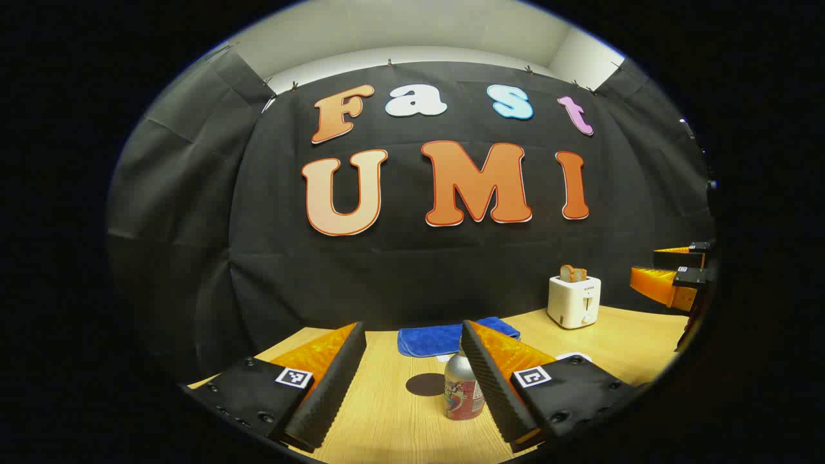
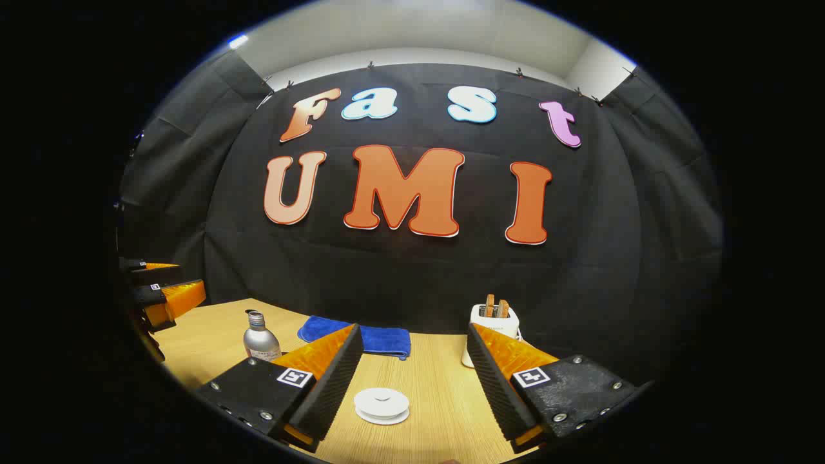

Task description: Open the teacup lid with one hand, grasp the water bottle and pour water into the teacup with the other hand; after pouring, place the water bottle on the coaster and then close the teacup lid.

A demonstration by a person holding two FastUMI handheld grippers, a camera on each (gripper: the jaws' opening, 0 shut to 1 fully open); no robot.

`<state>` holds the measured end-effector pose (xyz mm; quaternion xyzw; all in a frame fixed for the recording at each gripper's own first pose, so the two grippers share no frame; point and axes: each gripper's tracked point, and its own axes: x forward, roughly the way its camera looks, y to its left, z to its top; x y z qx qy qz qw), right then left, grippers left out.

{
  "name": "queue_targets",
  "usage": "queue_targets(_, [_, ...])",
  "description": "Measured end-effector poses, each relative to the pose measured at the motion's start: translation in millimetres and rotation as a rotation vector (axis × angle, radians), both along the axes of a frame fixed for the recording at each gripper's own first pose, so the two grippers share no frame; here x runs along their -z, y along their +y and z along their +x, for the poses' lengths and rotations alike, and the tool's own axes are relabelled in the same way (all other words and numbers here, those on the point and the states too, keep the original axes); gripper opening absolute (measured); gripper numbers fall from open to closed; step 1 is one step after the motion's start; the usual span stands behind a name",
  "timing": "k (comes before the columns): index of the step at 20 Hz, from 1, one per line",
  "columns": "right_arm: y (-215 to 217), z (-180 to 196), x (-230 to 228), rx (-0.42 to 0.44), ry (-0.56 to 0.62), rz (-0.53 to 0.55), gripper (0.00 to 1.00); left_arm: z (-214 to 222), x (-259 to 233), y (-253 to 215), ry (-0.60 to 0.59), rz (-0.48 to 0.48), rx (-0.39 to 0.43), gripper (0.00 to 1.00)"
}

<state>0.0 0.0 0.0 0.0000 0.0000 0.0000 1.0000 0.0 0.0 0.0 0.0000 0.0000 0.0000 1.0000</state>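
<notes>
Barely begun: lid on, bottle untouched

Nothing of the task looks done yet. In the right gripper view the teacup lid (image 2: 381, 402) sits flat and white, a small knob at its centre, on the wooden table (image 2: 438, 386) between and just ahead of the right gripper (image 2: 412, 374), whose fingers stand wide apart and hold nothing. The cup under the lid cannot be made out.

In the left gripper view the water bottle (image 1: 463, 386) stands upright on the table, silvery metal with a red printed band, cap on. It lies close by the inner side of one finger of the left gripper (image 1: 412, 370), which is also spread wide and empty. Just beside the bottle lies the dark round coaster (image 1: 426, 385), bare. Farther back are a blue cloth (image 1: 445, 338) and a white toaster (image 1: 574, 300) with bread in it.

Still to come, by my reading: lifting the lid, grasping the bottle, pouring, setting it on the coaster, closing the lid
</notes>
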Motion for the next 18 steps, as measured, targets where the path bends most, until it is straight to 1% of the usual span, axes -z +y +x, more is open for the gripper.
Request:
queue_targets(6, [3.9,1.2,3.8,-0.006,0.008,0.001,0.97,1.3,2.5,-6.0,0.003,0.0,0.009,0.97])
queue_targets(9, [5.1,2.2,0.8,-0.008,0.001,0.002,0.97,1.4,2.8,-4.3,0.005,0.019,-0.009,0.97])
queue_targets(18, [16.4,7.3,7.5,-0.032,0.014,-0.008,0.97,0.1,5.2,-5.0,0.003,0.014,-0.009,0.97])
